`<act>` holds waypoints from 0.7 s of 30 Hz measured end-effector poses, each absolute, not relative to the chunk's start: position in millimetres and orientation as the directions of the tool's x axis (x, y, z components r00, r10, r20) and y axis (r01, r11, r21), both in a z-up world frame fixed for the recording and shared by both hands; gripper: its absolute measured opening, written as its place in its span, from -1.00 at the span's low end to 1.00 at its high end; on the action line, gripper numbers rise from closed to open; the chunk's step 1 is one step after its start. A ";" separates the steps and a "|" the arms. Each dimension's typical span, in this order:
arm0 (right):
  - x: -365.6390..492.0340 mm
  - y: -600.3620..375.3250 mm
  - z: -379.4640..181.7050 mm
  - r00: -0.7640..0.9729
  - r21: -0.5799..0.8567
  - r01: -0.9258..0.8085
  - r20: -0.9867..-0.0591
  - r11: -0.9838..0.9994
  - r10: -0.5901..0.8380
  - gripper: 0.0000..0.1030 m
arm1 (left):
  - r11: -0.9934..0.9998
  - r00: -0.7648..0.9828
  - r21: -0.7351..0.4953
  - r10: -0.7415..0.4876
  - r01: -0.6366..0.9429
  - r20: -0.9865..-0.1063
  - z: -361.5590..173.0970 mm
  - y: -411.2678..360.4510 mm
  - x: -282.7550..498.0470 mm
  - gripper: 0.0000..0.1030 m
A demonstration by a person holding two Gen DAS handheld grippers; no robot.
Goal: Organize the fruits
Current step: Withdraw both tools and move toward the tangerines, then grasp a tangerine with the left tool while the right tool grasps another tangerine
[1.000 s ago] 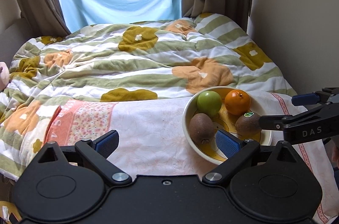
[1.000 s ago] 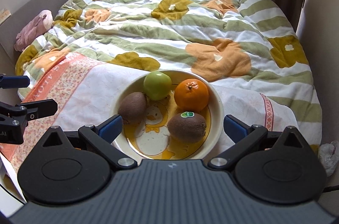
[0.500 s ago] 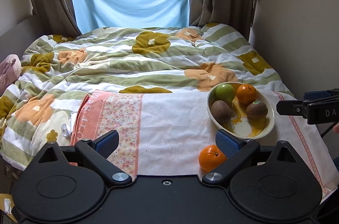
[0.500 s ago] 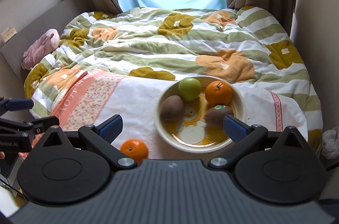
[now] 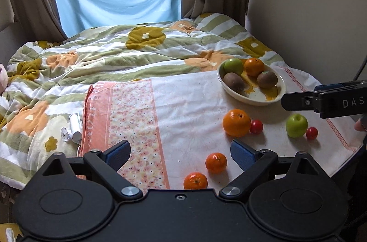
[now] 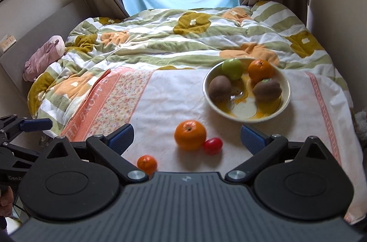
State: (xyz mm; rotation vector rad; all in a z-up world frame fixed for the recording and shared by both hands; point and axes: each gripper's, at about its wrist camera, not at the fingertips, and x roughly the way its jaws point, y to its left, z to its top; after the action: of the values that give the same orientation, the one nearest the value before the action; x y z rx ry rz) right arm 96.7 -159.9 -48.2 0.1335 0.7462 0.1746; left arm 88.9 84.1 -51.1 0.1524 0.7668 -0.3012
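Item: cream ceramic bowl on a white cloth with a pink floral border, holding a green apple, an orange and two brown kiwis.

Loose, on the near side of the bowl: large orange touching a red cherry tomato, second green apple, two small mandarins.

Left gripper: jaws closing, nothing between. Right gripper: spread, empty.

Hazard (soft bedding): round fruit may roll off the cloth's edge if nudged.
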 end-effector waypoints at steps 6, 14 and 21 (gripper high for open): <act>87.5 -137.1 -76.6 0.707 0.177 -0.106 -0.678 0.978 0.200 1.00 | 0.898 0.623 0.028 -0.281 0.439 -0.730 -85.6 87.1 88.2 0.76; 96.9 -121.0 -126.1 0.674 0.154 -0.159 -0.705 0.975 0.221 1.00 | 0.860 0.555 0.021 -0.309 0.509 -0.772 -143.9 73.4 106.5 0.39; 106.5 -111.8 -157.2 0.632 0.182 -0.211 -0.724 0.960 0.276 0.90 | 0.869 0.546 0.031 -0.283 0.495 -0.789 -169.7 71.9 113.4 0.14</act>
State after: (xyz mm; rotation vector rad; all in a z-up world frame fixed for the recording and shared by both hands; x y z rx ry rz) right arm 106.5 -111.8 -157.2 0.0828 0.8424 0.2792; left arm 113.4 71.9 -169.7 0.2635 0.8803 -0.4671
